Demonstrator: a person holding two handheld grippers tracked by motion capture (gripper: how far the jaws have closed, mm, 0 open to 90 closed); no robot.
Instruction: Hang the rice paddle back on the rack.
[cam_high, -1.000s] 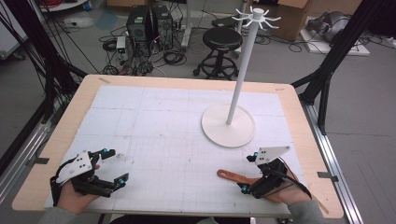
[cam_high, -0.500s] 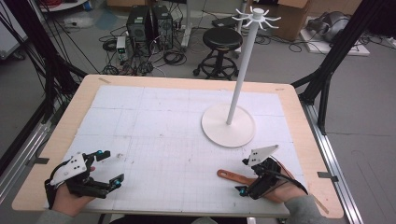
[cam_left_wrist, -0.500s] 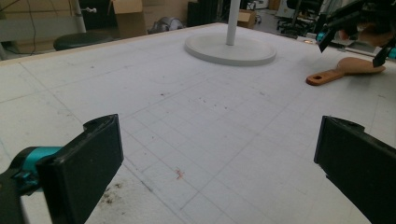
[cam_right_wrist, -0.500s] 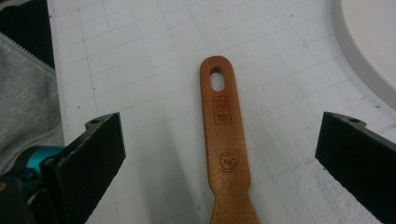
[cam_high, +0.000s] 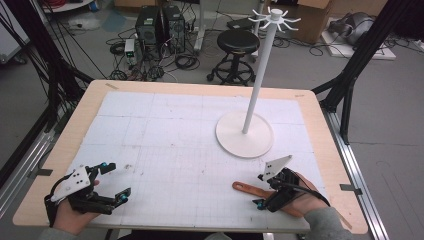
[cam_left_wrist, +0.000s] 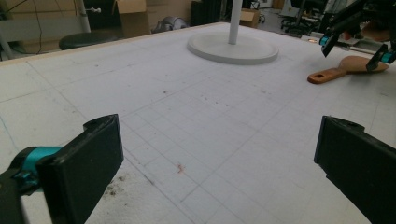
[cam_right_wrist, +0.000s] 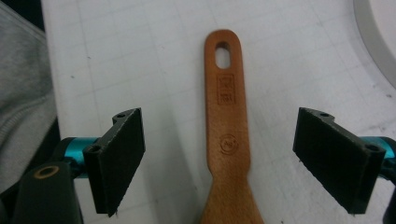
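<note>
Starting from the high view: the wooden spatula (cam_high: 252, 190) lies flat on the white gridded mat (cam_high: 190, 145), near the front right of the table (cam_high: 85, 107), handle pointing left. The right gripper (cam_high: 261, 192) sits right over it, held in the person's right hand (cam_high: 300, 200). The left gripper (cam_high: 112, 182) waits well apart at the front left corner, doing nothing with the spatula. The white hook stand (cam_high: 245, 135) is just behind the spatula, base on the mat.

Left gripper view: the left gripper (cam_left_wrist: 215, 163) has its jaws spread wide with only bare mat between them, so it's released and empty. Farther off you can see the spatula (cam_left_wrist: 343, 69) with the right gripper (cam_left_wrist: 355, 49) hovering on it, and the stand's base (cam_left_wrist: 233, 46) beyond.

Right gripper view: this is the pickup step, I'd say. The spatula's handle (cam_right_wrist: 227, 121) runs straight up the middle of the right gripper (cam_right_wrist: 219, 158), and the jaws have just been closing in, but both pads (cam_right_wrist: 119, 154) are clearly apart from the wood, so nothing's grasped yet. Next move calls for squeezing in evenly on the handle's narrow neck, then lifting; the hole at the tip looks made for one of the stand's hooks.

Writing: there's a small boxed stamp and a round mark burned into the handle, maybe a brand, but too blurry for me to read.
</note>
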